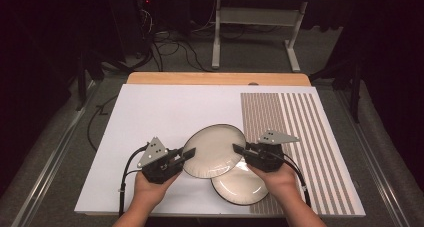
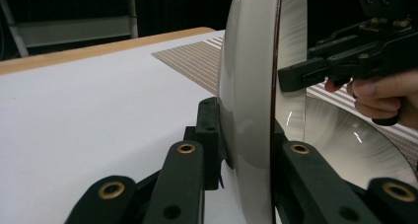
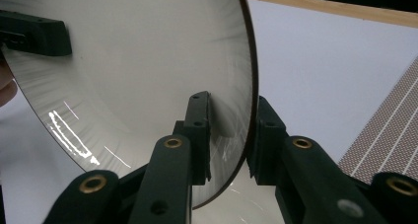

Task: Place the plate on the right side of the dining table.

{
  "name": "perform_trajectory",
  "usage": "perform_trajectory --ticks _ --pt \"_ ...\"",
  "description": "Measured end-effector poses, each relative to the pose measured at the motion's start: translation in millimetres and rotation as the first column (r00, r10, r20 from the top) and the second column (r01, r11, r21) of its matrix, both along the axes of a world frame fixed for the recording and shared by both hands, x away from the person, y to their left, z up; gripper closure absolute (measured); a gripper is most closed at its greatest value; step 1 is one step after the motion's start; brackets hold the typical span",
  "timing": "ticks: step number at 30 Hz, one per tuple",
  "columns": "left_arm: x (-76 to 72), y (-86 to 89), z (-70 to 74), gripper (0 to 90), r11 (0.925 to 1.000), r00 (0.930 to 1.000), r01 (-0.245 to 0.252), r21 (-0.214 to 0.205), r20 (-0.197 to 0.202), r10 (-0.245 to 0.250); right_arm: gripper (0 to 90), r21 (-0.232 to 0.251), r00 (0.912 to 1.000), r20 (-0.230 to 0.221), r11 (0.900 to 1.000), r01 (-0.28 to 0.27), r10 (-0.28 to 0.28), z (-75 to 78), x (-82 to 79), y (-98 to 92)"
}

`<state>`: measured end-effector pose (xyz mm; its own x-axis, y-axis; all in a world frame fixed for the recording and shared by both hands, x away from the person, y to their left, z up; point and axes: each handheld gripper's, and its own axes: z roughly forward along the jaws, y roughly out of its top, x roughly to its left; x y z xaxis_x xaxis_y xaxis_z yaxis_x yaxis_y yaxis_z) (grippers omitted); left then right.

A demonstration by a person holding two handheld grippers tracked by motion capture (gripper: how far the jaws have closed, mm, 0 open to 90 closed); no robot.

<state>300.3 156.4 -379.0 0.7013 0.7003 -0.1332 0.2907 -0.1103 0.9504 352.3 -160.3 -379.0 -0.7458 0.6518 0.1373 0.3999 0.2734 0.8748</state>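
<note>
Two plates are here: an upper plate [image 1: 214,150] held above the table and a lower plate [image 1: 241,186] lying flat beneath its edge. Two hand-held grippers work them, the left hand-held gripper [image 1: 186,157] and the right hand-held gripper [image 1: 238,150]. One table [image 1: 165,107] carries one white sheet [image 1: 150,122] with one striped panel [image 1: 300,122].

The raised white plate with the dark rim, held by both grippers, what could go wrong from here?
1. The left gripper and the right gripper each pinch only the edge of the raised white plate with the dark rim; if the hands pull apart or twist unevenly, the glossy rim may slip out.
2. A second white plate with a dark rim lies directly beneath on the white mat; a drop would likely strike it and could chip both.
</note>
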Motion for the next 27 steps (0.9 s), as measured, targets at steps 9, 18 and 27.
perform_trajectory --ticks 9,18,27 --pt "2.8 3.1 -0.8 79.4 0.9989 0.9984 -0.005 -0.046 -0.057 0.003 81.5 0.029 0.9996 -0.015 0.9993 -0.025 0.025 1.3 1.1 -4.6" --pt "3.1 -2.7 10.3 79.8 0.9990 0.9978 0.012 -0.043 -0.065 -0.014 84.3 0.043 0.9994 0.006 0.9984 -0.035 0.035 13.1 -5.6 -16.4" --pt "20.5 -32.9 21.4 79.4 0.9983 0.9960 0.058 0.008 -0.068 -0.057 85.5 0.055 0.9987 0.048 0.9984 0.014 -0.017 29.4 -7.8 -46.1"
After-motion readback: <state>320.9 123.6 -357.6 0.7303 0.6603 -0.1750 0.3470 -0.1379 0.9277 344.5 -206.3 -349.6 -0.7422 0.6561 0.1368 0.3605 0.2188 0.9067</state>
